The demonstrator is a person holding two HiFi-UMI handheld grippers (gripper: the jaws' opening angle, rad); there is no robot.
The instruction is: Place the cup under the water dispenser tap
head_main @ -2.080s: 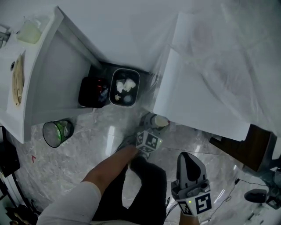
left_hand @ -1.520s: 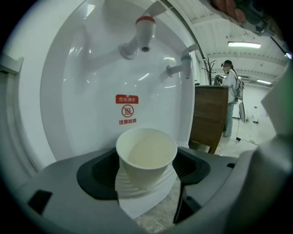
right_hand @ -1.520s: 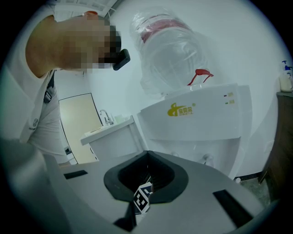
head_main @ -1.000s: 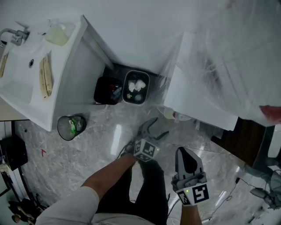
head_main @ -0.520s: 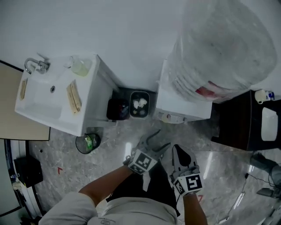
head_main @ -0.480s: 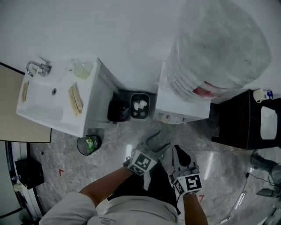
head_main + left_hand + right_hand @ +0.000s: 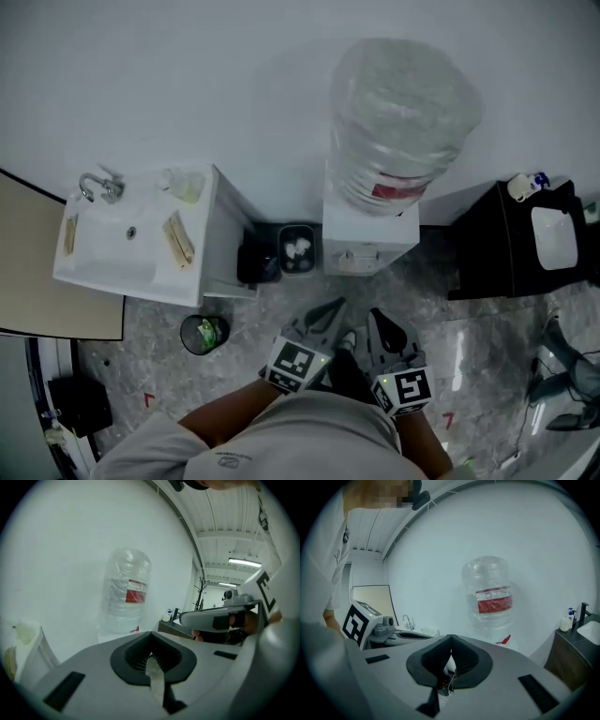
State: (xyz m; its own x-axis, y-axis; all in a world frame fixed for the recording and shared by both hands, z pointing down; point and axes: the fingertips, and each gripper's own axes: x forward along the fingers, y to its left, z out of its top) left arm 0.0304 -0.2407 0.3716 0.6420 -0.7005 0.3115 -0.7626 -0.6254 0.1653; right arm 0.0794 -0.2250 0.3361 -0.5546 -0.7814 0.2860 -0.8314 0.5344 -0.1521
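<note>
A: The cup (image 7: 350, 260) — where do we put it?

B: Not in either gripper. The left gripper (image 7: 330, 309) has its jaws pressed together with nothing between them. The right gripper (image 7: 382, 323) is the same, closed and empty. Both are held near our body, pointing toward the water dispenser (image 7: 367, 234) but well apart from it.

A: So the cup is at the machine?

B: We read it so. A small pale shape sits in the recess on the dispenser's front, below the taps as far as we can make out. It is too small to be certain. If that is the cup, the placing looks done, which would explain empty jaws kept clear of the dispenser.

A: Containers?

B: A big clear bottle (image 7: 403, 117) stands upended on the dispenser's top, with a red label and film over it. We cannot read its fill level. On the floor against the wall, between the sink cabinet (image 7: 220, 234) and the dispenser, is a black bin (image 7: 253, 265) with dark, unclear contents. Just beside it is a grey bin (image 7: 298, 251) holding white crumpled waste. A round bin (image 7: 204, 333) stands off the cabinet's front corner — something green inside.

A: Sink top?

B: The basin (image 7: 108, 248) looks empty. A pale greenish tub (image 7: 186, 184) sits at the back right corner.
</note>
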